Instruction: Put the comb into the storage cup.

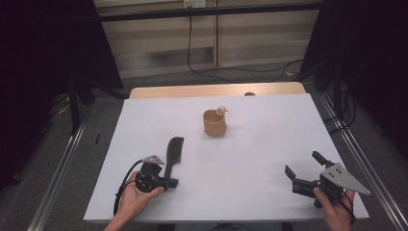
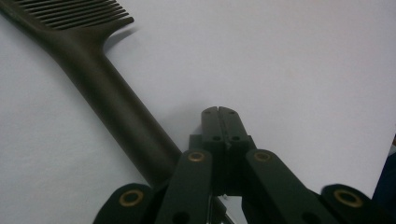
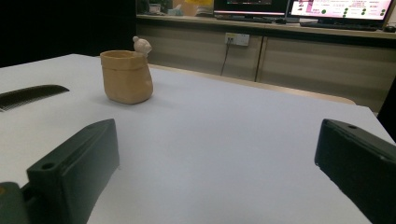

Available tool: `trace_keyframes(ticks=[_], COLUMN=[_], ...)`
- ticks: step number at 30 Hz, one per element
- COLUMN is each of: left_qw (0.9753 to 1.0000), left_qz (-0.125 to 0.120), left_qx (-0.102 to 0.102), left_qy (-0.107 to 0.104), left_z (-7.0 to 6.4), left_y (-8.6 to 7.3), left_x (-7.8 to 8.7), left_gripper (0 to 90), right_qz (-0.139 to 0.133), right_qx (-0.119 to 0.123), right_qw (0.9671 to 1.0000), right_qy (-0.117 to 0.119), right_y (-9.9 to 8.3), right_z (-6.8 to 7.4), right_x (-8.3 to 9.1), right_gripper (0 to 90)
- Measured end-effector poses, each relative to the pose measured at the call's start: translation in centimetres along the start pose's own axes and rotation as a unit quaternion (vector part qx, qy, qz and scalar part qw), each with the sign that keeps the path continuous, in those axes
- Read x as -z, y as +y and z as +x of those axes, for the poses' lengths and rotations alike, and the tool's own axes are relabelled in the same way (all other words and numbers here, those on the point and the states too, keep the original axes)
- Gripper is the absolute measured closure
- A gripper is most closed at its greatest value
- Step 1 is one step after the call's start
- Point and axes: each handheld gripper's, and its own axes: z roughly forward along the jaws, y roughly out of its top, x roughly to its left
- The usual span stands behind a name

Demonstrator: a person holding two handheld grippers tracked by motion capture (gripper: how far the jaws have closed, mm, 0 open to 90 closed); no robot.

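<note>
Your left gripper (image 1: 169, 183) is squeezed tight on nothing, right beside the long dark comb (image 1: 172, 153). Your right gripper (image 1: 302, 170) is wide apart.

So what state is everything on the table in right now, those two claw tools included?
Comb: lying flat, not gripped, handle beside the left gripper.
Cup: upright, open-topped, small figure on its rim.
Left gripper: jaws shut on nothing.
Right gripper: jaws wide open, empty.
</note>
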Motion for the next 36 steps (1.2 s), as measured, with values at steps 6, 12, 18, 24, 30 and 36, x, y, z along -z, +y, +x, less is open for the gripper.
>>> trace_keyframes(ticks=[6,12,18,24,30,36], left_qw=[1.0000,1.0000,0.9999,0.9999,0.9997,0.9997], left_qz=[0.002,0.004,0.005,0.010,0.016,0.018], left_qx=[0.004,0.007,0.011,0.012,0.002,0.000], left_qy=[0.001,-0.001,0.002,0.005,0.018,0.018], left_z=[0.1,0.2,0.3,0.5,0.5,0.6], left_y=[-0.1,-0.2,-0.2,-0.4,-0.5,-0.5], left_x=[0.1,0.3,0.4,0.8,1.1,1.2], left_gripper=[90.0,90.0,90.0,90.0,90.0,90.0], right_qz=[0.000,0.000,0.000,0.001,0.001,0.001], right_qx=[0.000,-0.001,0.000,0.000,0.000,0.000], right_qw=[1.0000,1.0000,1.0000,1.0000,1.0000,1.0000], right_qy=[0.000,0.000,0.000,-0.001,-0.001,-0.002], right_y=[0.0,0.0,0.0,0.0,0.0,0.0], right_z=[0.0,0.0,0.0,0.0,0.0,0.1], right_x=[0.0,0.0,0.0,0.0,0.0,0.0], right_gripper=[0.0,0.0,0.0,0.0,0.0,0.0])
